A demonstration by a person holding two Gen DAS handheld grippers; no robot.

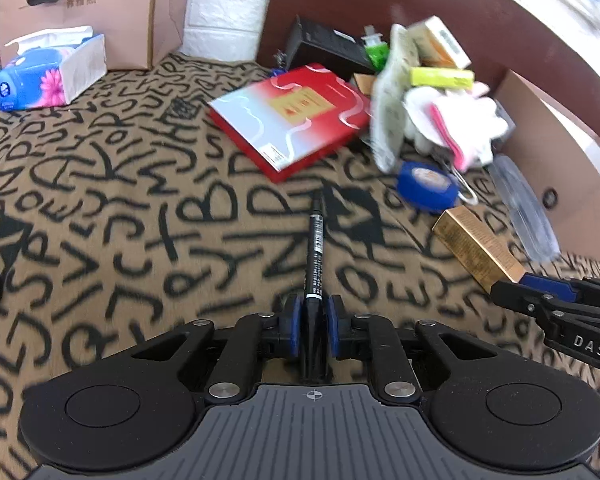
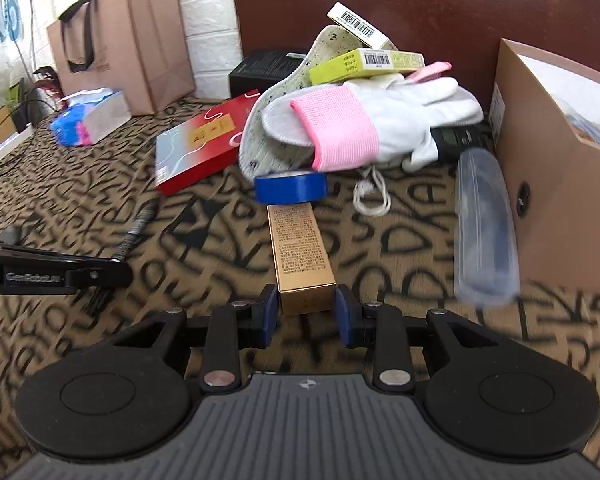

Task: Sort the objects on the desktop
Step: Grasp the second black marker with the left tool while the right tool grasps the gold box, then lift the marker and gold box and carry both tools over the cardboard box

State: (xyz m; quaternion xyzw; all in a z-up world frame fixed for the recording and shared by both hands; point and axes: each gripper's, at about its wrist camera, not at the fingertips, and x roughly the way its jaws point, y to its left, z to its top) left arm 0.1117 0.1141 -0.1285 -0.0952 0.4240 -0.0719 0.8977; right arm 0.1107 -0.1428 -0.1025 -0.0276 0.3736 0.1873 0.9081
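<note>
My left gripper [image 1: 313,312] is shut on a black marker pen [image 1: 315,252], which points forward over the lettered cloth. The pen also shows in the right wrist view [image 2: 134,230]. My right gripper [image 2: 306,306] has its blue pads on both sides of the near end of a gold box [image 2: 300,248]; the jaws look closed against it. The gold box also shows in the left wrist view [image 1: 478,246], with the right gripper [image 1: 512,286] at its end. A blue tape roll [image 2: 291,187] lies just beyond the box.
A red flat box [image 1: 290,114], a white-and-pink glove [image 2: 364,120], an insole, small yellow boxes and a black box are piled at the back. A clear plastic case [image 2: 484,224] lies beside a brown cardboard box [image 2: 560,168]. A tissue pack [image 1: 48,74] and paper bag stand far left.
</note>
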